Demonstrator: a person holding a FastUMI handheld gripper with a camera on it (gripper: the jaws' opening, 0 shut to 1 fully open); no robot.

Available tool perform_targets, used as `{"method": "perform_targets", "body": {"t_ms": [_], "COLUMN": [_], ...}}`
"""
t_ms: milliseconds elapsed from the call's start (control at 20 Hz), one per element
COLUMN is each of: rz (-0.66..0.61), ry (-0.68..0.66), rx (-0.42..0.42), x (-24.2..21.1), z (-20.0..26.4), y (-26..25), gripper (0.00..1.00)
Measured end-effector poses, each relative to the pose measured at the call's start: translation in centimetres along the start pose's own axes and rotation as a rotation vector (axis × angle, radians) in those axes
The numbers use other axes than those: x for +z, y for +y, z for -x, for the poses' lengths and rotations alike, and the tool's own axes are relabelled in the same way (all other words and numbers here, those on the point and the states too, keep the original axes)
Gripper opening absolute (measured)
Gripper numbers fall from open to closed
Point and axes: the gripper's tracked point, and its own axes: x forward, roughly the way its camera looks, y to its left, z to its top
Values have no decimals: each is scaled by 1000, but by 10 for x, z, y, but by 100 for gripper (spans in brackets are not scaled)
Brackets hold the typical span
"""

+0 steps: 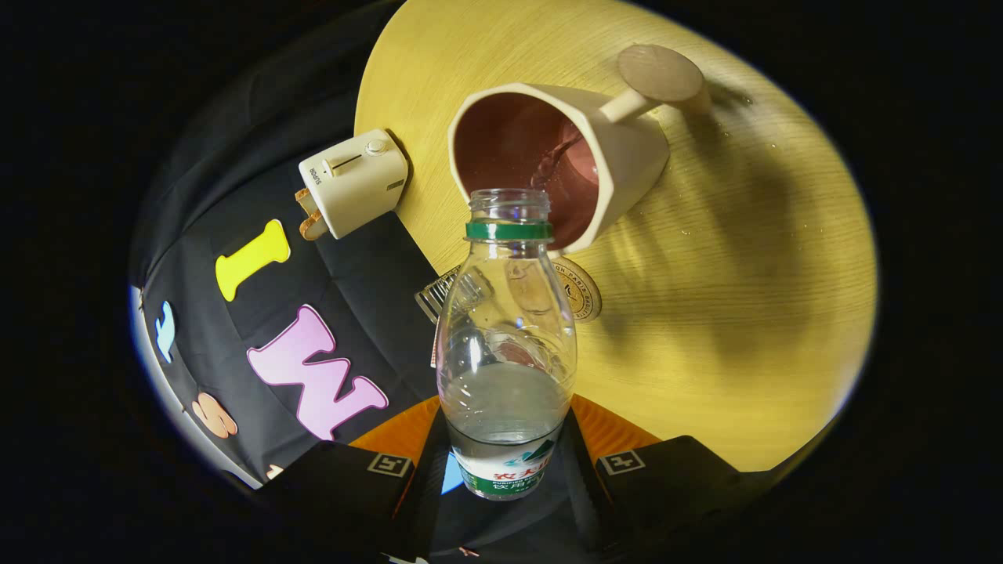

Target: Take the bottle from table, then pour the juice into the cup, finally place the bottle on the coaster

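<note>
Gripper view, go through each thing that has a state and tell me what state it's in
Gripper: shut on the bottle.
Bottle: uncapped, tipped toward the cup, partly full, pouring.
Cup: on the table, taking the stream, nearly empty.
Coaster: bare, partly behind the bottle.
Toaster: toast sticking out of its slot.

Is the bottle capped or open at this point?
Open. The bottle, clamped between the gripper fingers, has a bare mouth above its green neck ring, and a thin stream runs from it into the cup.

The gripper clamps the tilted bottle, its open mouth pouring into the cup.
</note>
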Motion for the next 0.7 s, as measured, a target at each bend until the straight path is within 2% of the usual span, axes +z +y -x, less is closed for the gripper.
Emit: {"method": "perform_targets", "body": {"t_ms": [700], "rz": [-191], "ry": [3], "rx": [67], "x": [7], "z": [7], "y": [29], "gripper": [72]}}
